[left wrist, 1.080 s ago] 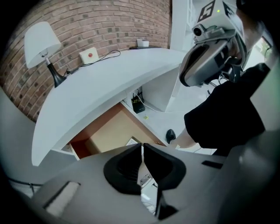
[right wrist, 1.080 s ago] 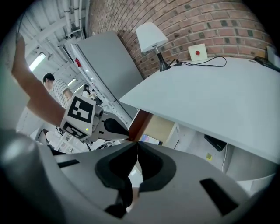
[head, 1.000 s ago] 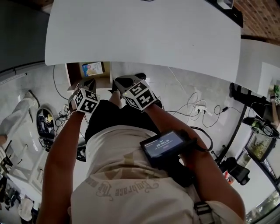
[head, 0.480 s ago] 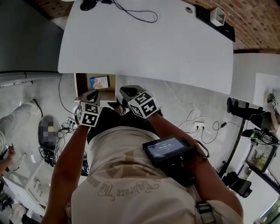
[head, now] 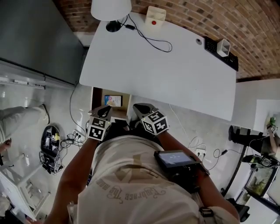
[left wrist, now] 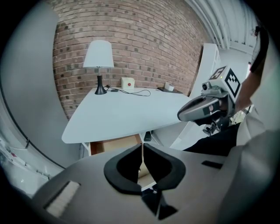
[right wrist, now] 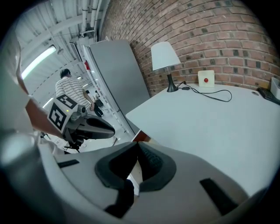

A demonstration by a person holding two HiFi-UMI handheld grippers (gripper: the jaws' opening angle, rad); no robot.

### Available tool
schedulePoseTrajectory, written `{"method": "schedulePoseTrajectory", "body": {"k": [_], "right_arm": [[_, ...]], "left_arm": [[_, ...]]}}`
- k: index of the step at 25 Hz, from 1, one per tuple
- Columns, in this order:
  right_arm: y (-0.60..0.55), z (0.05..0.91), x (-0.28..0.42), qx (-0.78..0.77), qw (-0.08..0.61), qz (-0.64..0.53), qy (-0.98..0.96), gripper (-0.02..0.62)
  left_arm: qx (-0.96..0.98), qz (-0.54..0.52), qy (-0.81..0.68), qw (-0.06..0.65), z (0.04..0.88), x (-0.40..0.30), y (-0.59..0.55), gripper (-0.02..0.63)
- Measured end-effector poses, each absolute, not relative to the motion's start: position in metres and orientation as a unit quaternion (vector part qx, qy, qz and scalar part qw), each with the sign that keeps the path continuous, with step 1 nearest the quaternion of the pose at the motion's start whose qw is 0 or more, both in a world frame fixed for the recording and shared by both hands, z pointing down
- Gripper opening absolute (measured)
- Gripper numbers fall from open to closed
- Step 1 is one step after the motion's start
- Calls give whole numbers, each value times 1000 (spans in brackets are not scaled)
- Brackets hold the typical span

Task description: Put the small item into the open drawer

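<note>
Under the white desk (head: pixel 166 65) an open wooden drawer (head: pixel 98 97) shows, and a small flat item with a colourful face (head: pixel 113 100) lies inside it. My left gripper (head: pixel 106 108) hangs just in front of the drawer, shut, with nothing between its jaws. My right gripper (head: pixel 137 106) is beside it to the right, below the desk's front edge, its jaws also together and empty. In the left gripper view the left gripper (left wrist: pixel 141 147) points over the drawer (left wrist: pixel 114 145), with the right gripper (left wrist: pixel 197 110) at the right. The right gripper (right wrist: pixel 137 144) looks along the desk edge.
On the desk's far side stand a white lamp (head: pixel 110 8), a white box with a red button (head: pixel 154 16), a black cable (head: pixel 151 38) and a dark device (head: pixel 221 47). A grey cabinet (head: pixel 39 39) rises at the left. Cables (head: pixel 197 153) litter the floor. A person (right wrist: pixel 70 89) stands beyond.
Both grippers have risen towards the desk's front edge, still shut. The head view has tilted up, bringing the lamp and brick wall into sight.
</note>
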State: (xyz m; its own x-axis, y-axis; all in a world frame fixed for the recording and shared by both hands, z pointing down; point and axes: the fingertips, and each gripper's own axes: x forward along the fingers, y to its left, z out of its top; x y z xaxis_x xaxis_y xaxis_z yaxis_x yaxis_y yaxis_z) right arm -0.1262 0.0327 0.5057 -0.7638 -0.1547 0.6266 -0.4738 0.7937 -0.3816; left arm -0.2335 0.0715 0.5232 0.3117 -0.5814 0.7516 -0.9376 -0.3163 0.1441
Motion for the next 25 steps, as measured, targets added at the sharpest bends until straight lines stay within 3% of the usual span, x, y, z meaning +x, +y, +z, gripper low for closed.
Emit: {"method": "schedulePoseTrajectory", "body": {"k": [15,25], "right_arm": [[16,427,-160,153,200,218,-943,6],[18,406,-165,148,176,202,-952,6]], "left_arm": [[771,133,-559,276,436,-270,67,14],[770,86,-578,256,413,-285,75,5]]}}
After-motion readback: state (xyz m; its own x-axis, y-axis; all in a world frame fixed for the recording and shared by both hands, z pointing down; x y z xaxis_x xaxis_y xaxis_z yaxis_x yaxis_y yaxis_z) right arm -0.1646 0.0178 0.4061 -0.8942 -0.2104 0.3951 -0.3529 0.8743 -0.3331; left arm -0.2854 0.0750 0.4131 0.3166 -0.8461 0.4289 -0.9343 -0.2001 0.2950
